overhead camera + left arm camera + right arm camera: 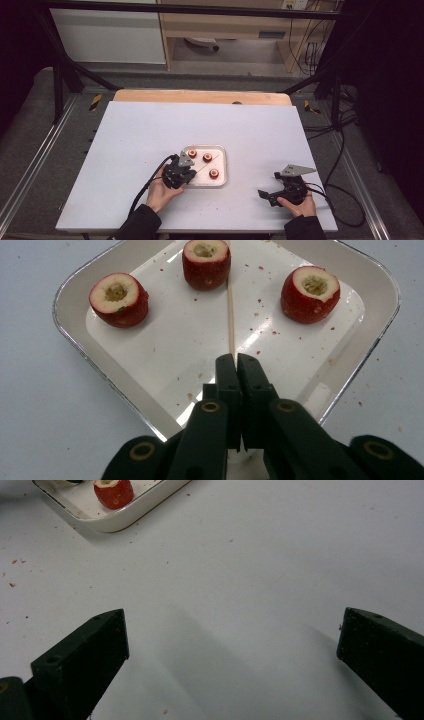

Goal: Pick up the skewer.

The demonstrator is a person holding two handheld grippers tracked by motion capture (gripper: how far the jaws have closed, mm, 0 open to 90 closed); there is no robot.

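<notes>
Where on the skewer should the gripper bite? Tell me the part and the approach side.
Grip the skewer at its near end, where the left gripper is already shut on it. It lies flat on the tray, running away between two cored fruits, so come in low along its length from the near rim.

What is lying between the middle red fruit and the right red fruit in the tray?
A thin wooden stick lies on the tray floor between them, close beside the middle fruit and apart from the right fruit, as the left gripper view shows. The left gripper holds its near end.
</notes>
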